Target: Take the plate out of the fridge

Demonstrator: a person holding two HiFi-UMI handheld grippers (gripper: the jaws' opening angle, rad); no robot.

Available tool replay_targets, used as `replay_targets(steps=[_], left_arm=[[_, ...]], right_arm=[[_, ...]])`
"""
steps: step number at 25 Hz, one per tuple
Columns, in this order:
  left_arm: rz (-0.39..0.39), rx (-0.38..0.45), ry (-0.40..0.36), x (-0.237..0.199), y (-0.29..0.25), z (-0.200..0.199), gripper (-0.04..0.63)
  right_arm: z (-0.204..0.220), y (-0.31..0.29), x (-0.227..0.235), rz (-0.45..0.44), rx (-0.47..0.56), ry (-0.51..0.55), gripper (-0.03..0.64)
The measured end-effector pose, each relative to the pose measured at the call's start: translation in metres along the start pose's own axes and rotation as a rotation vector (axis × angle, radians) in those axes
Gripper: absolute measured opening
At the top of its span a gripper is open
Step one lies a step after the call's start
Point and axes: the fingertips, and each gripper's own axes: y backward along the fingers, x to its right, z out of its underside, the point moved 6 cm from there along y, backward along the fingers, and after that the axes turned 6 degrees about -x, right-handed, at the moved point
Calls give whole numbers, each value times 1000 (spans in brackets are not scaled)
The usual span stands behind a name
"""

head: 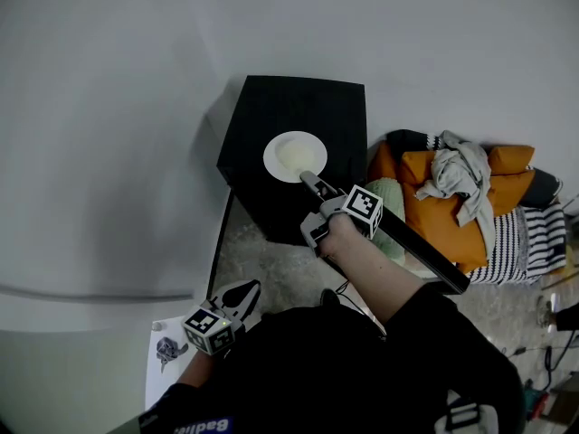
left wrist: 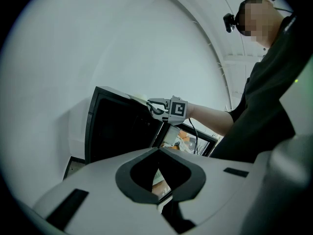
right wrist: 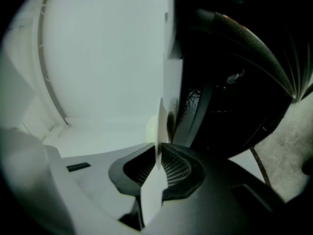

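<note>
Jaws of right gripper (head: 308, 182) are clamped on near rim of plate (head: 288, 152), which is seen flat over fridge (head: 335, 107) top, straight ahead of them; left gripper (head: 242, 294), jaws together and empty, is found well back.

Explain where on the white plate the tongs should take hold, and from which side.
Grip the thin rim of the plate on the side nearest the person, coming in from there. It lies level, wide and shallow, so only the rim fits between jaws; the right tongs are shut on it there.
</note>
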Motion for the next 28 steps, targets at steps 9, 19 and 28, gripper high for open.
replay_targets(steps=[9,19,28], left_arm=[[-7,29,16,3,3,0,-2],[-15,44,19,3,7,6,-2],[-24,62,39,7,6,5,-2]], right_arm=[[1,-3,3,-19,23,-30,29],[2,-5,2,-56,26,-20,105],[3,-6,6,-72,3,-21,152]])
